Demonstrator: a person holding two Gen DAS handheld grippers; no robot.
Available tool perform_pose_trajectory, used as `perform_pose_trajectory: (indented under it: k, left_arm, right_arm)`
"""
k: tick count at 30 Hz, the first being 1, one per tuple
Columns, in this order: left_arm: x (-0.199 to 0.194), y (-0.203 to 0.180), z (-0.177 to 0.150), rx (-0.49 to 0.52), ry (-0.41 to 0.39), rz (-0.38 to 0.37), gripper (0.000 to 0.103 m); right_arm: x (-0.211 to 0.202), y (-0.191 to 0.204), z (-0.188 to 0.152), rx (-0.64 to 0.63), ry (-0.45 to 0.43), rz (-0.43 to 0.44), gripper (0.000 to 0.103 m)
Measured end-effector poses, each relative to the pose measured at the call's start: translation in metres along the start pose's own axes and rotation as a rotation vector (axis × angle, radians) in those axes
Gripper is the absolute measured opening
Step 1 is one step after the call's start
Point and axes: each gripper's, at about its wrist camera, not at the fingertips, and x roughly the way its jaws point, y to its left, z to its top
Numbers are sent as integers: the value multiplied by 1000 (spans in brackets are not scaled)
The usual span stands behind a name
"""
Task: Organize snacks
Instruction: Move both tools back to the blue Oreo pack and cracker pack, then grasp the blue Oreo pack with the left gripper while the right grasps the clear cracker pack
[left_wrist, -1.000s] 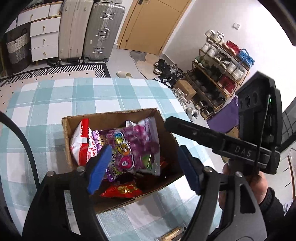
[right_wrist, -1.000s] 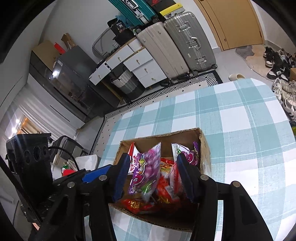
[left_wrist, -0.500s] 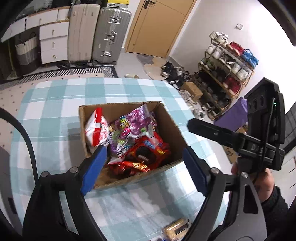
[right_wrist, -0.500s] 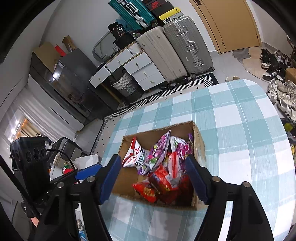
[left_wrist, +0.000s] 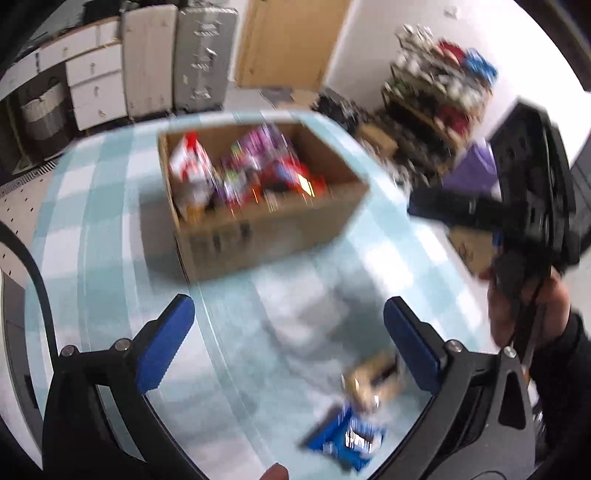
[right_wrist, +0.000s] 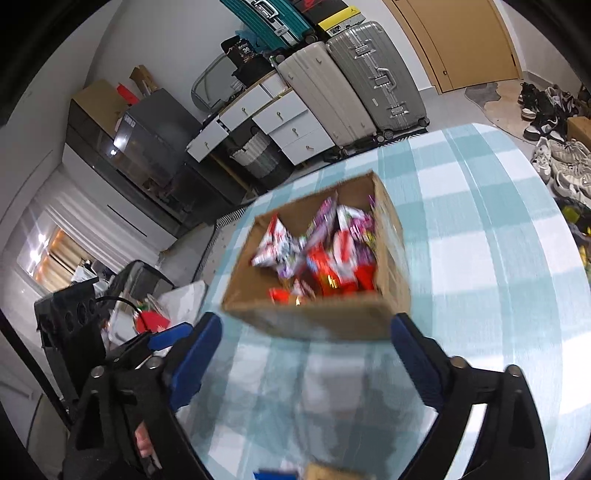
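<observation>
An open cardboard box (left_wrist: 266, 229) full of snack packets (left_wrist: 243, 173) stands on the teal checked table (left_wrist: 110, 206). It also shows in the right wrist view (right_wrist: 325, 317) with its snack packets (right_wrist: 321, 254). My left gripper (left_wrist: 288, 343) is open and empty, back from the box. A tan snack pack (left_wrist: 373, 376) and a blue snack pack (left_wrist: 347, 439) lie on the table near its right finger. My right gripper (right_wrist: 306, 358) is open and empty, just in front of the box. Both views are blurred.
Suitcases (right_wrist: 351, 77) and white drawers (right_wrist: 280, 122) stand beyond the table. A shoe rack (left_wrist: 439, 85) is at the right. The right gripper's body (left_wrist: 517, 206) shows in the left wrist view. The left gripper's body (right_wrist: 81, 325) shows in the right wrist view.
Both grippers have pulled back and away from the box, with their jaws open wider. The purple packet lies in the box. Loose packs have come into view near the left gripper.
</observation>
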Motion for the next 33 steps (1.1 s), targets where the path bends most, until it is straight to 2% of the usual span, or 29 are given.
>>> perform_pose_trajectory:
  k: [5, 9, 15, 21, 29, 30, 33]
  left_arm:
    - [5, -25, -68, 38, 44, -12, 102]
    - [10, -36, -107, 13, 65, -21, 102]
    - [27, -57, -147, -13, 99, 45, 102]
    - [53, -71, -157, -31, 152, 117, 102]
    - [62, -73, -157, -63, 129, 145, 101]
    - [62, -73, -158, -63, 121, 145, 99]
    - [57, -72, -159, -44, 97, 145, 85]
  right_arm:
    - [-7, -5, -47, -47, 29, -26, 100]
    - [-8, -12, -81, -64, 57, -48, 100]
    - [-10, -22, -115, -46, 72, -61, 100]
    - [-12, -28, -126, -35, 66, -64, 100]
    - [-14, -30, -128, -37, 69, -58, 100]
    - [-13, -30, -129, -40, 75, -61, 100]
    - [-12, -30, -131, -50, 83, -65, 100]
